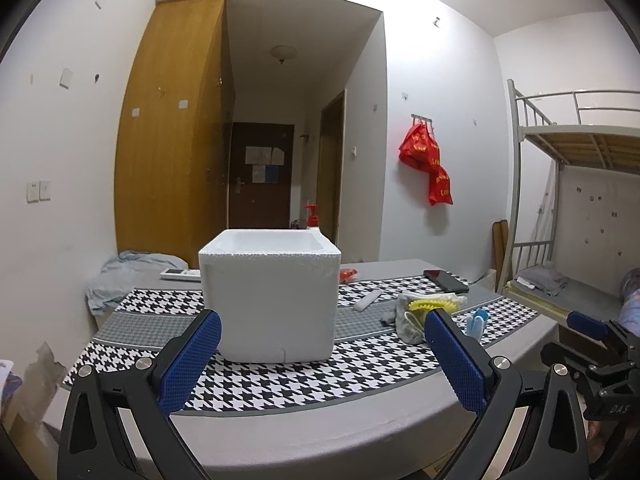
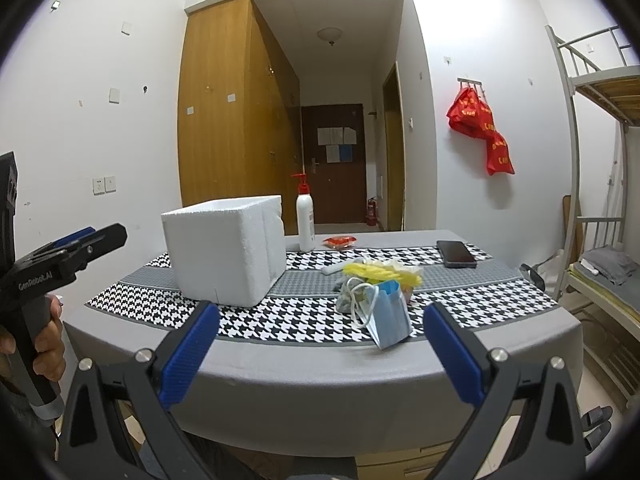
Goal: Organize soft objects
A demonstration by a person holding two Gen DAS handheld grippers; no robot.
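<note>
A white foam box [image 1: 270, 296] stands open-topped on the houndstooth cloth; it also shows in the right wrist view [image 2: 226, 250]. To its right lies a pile of soft things: a blue face mask [image 2: 390, 316], a yellow item [image 2: 380, 272] and a grey cloth [image 1: 408, 322]. My left gripper [image 1: 322, 328] is open and empty, just in front of the box. My right gripper [image 2: 320, 320] is open and empty, at the table's near edge before the mask. The left gripper also shows at the left of the right wrist view [image 2: 94, 240].
A white pump bottle [image 2: 306, 216], a red packet [image 2: 340, 241], a phone [image 2: 456, 253] and a white remote [image 1: 366, 301] lie on the table [image 2: 320, 372]. A blue cloth [image 1: 120, 276] hangs at its far left. A bunk bed [image 2: 600, 160] stands at the right.
</note>
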